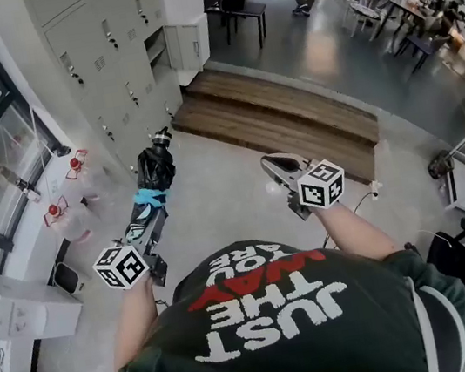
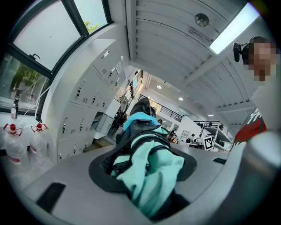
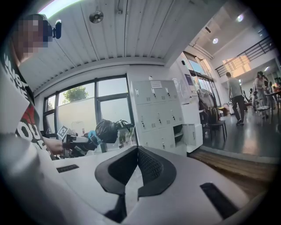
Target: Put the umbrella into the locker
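Note:
A folded black umbrella with teal cloth and a blue strap sticks out level from my left gripper, which is shut on its lower part. In the left gripper view the umbrella fills the space between the jaws and points toward the grey lockers. The bank of lockers stands ahead on the left, with one open locker beside its swung-out door. My right gripper is held to the right of the umbrella, shut and empty; its pads meet at the tips. From the right gripper view the umbrella and the open locker both show.
Wooden steps cross the floor ahead. Water bottles with red caps stand by the window wall at left. A white box sits low left. A dark chair, tables and people are farther off at the top right.

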Tool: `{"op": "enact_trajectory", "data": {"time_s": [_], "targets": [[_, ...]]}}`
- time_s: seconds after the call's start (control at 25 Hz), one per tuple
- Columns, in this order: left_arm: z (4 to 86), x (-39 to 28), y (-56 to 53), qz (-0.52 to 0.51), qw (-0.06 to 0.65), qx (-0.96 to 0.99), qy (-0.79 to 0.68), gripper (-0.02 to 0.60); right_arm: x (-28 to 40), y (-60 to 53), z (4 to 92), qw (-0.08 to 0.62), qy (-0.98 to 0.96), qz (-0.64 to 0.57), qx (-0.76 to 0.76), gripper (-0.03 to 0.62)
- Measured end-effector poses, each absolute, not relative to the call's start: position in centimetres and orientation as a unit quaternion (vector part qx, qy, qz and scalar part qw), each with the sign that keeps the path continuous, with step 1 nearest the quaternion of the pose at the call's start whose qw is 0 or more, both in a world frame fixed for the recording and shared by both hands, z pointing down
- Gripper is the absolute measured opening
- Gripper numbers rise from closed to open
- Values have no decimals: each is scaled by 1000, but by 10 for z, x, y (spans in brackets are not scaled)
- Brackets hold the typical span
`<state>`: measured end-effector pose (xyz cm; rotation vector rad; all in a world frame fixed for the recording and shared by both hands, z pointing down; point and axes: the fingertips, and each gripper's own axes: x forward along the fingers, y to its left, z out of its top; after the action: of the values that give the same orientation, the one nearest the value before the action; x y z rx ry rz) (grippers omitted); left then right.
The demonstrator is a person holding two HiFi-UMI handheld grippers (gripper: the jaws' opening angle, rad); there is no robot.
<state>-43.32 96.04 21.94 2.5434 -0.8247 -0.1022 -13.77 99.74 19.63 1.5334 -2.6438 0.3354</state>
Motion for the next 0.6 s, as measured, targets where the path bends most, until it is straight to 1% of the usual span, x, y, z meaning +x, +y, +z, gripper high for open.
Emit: {"op": "enact_trajectory", "data": {"time_s": [0.28,0.6], "targets": [[211,-370,976,-45,235,928,-286,224,-75,1026,194,37,-856,113,503,35],[214,-291,997,-53,254,927,-271,224,-1,1052,196,36,-852,119,508,35]]}}
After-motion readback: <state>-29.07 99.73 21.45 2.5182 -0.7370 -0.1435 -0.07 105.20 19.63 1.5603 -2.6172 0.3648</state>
